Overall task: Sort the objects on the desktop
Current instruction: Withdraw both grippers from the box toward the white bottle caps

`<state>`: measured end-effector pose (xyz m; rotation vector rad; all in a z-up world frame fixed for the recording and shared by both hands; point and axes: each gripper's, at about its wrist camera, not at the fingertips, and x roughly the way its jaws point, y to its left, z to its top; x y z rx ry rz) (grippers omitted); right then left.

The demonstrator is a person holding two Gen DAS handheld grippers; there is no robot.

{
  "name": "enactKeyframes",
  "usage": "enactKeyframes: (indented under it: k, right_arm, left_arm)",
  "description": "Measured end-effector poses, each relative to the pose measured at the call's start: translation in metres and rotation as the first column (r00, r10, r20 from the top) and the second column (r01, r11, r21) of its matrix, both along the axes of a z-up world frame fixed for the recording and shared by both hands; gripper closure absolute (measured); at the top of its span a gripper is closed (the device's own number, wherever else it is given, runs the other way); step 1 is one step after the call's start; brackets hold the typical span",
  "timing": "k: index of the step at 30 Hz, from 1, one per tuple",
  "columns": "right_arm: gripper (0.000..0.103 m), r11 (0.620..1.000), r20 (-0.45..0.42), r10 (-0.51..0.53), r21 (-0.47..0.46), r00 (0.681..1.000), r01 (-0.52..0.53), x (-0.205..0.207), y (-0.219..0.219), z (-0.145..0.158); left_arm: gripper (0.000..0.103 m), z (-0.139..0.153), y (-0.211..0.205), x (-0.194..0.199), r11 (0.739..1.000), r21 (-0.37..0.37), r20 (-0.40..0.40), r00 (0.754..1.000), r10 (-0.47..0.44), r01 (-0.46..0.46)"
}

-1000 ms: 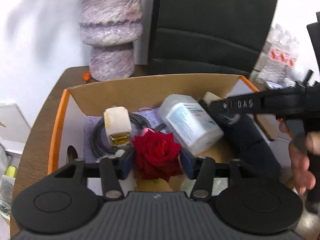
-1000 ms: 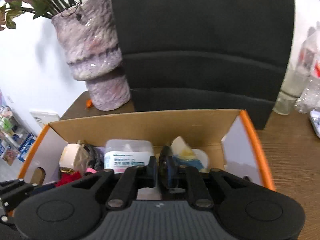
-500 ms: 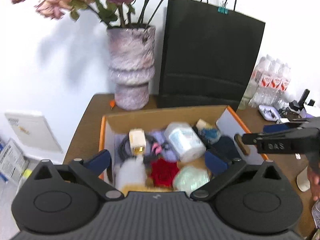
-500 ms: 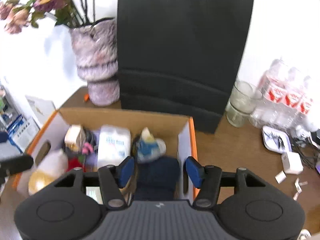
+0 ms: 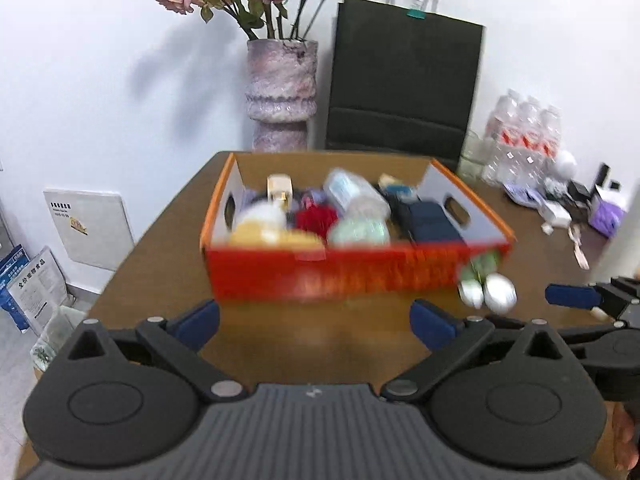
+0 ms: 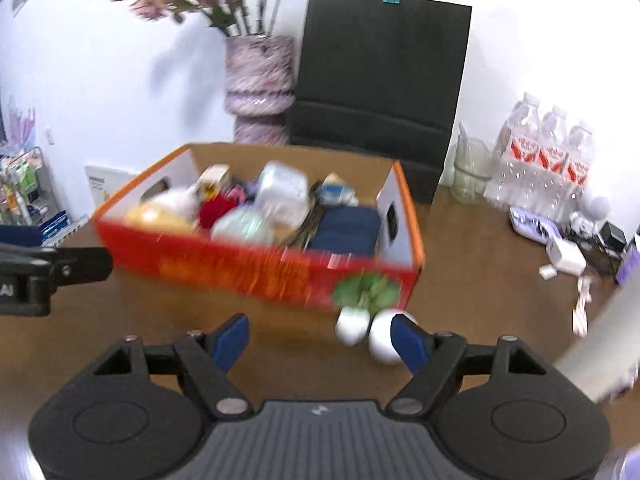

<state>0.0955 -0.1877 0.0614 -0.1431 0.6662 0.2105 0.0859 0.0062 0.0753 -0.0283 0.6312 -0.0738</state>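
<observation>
Pulled back from inside orange box (image 5: 352, 276) since a second ago; whole box now visible on tabletop (image 5: 168, 248), filled with sorted objects. Left gripper (image 5: 316, 320) fingers spread wide, empty. Right gripper (image 6: 320, 338) fingers opening, nothing between. Small potted plant (image 6: 366, 300) beside box's front corner.

The box (image 5: 352, 276) was cardboard, orange outside; the table (image 5: 168, 248) brown smooth wood; the bag (image 6: 384, 76) matt black paper
</observation>
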Motion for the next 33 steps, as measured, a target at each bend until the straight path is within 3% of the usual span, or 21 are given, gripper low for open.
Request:
enactKeyframes:
  k: [5, 9, 15, 18, 24, 26, 28, 33]
  right_arm:
    - [0.026, 1.000, -0.005, -0.003, 0.018, 1.000, 0.004, -0.054, -0.008, -0.031]
    - [0.026, 0.999, -0.020, -0.031, 0.039, 0.999, 0.032, -0.088, -0.017, -0.047]
    - [0.026, 0.994, -0.041, -0.066, 0.090, 0.997, 0.070, -0.114, -0.025, -0.057]
    - [0.026, 0.996, -0.015, -0.069, 0.062, 0.997, 0.070, -0.121, -0.021, -0.058]
    - [0.028, 0.998, 0.000, -0.058, 0.039, 0.998, 0.058, -0.106, -0.019, -0.057]
    - [0.036, 0.997, 0.041, -0.073, -0.005, 0.997, 0.073, -0.089, -0.024, -0.054]
    - [0.037, 0.994, 0.056, -0.106, -0.026, 0.993, 0.108, -0.064, -0.033, -0.051]
    - [0.037, 0.978, 0.020, -0.187, 0.102, 0.982, 0.184, 0.008, -0.061, -0.047]
  left_arm:
    - [0.000, -0.045, -0.004, -0.060, 1.000, -0.004, -0.018, 1.000, 0.003, -0.003]
    - [0.000, -0.063, 0.000, -0.087, 0.999, -0.031, -0.067, 0.998, 0.008, -0.011]
    - [0.000, -0.068, 0.001, -0.097, 1.000, -0.022, -0.069, 0.998, -0.005, 0.003]
    - [0.000, -0.071, -0.003, -0.092, 1.000, -0.014, -0.078, 0.997, -0.007, 0.006]
    - [0.000, -0.069, -0.012, -0.084, 1.000, 0.002, -0.062, 0.998, -0.022, 0.022]
    - [0.000, -0.067, -0.013, -0.078, 0.999, -0.005, -0.053, 0.998, -0.032, 0.032]
    - [0.000, -0.064, -0.016, -0.066, 0.999, -0.009, -0.045, 0.998, -0.051, 0.051]
    - [0.000, -0.055, -0.031, -0.034, 0.995, -0.012, 0.001, 0.995, -0.100, 0.100]
